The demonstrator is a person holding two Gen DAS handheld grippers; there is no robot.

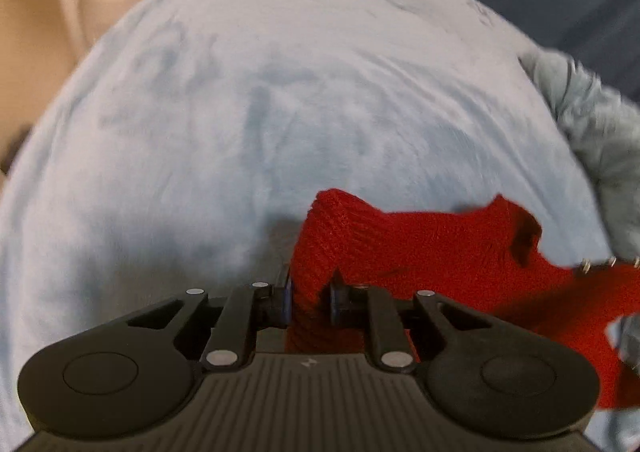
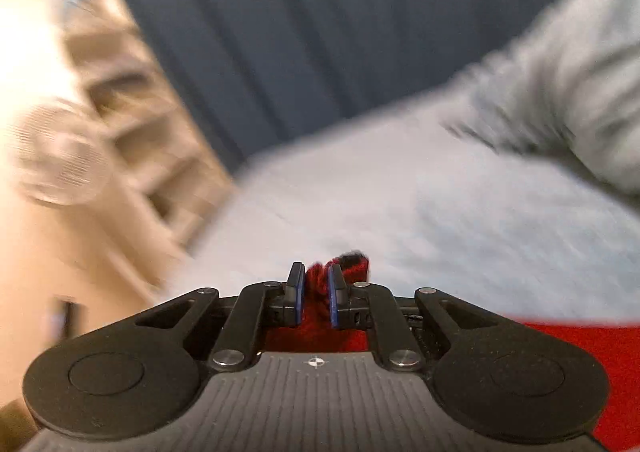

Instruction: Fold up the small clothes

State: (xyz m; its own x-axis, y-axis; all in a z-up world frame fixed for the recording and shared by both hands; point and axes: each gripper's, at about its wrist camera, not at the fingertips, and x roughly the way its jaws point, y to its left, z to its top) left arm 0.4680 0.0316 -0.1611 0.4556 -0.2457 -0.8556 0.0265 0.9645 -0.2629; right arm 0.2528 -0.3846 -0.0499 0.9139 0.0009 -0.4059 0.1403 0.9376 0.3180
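A red knitted garment (image 1: 440, 252) lies partly lifted over a pale blue fleece blanket (image 1: 280, 111). My left gripper (image 1: 310, 292) is shut on a bunched edge of the garment, which stretches away to the right. In the right wrist view my right gripper (image 2: 316, 292) is shut on another bunch of the red garment (image 2: 348, 264); more red cloth (image 2: 600, 352) hangs below at the right. The right wrist view is motion-blurred.
A grey fuzzy garment (image 1: 592, 123) lies at the blanket's right edge, also in the right wrist view (image 2: 560, 91). A dark blue striped surface (image 2: 320, 31) lies beyond the blanket. Beige floor and blurred furniture (image 2: 100, 111) are on the left.
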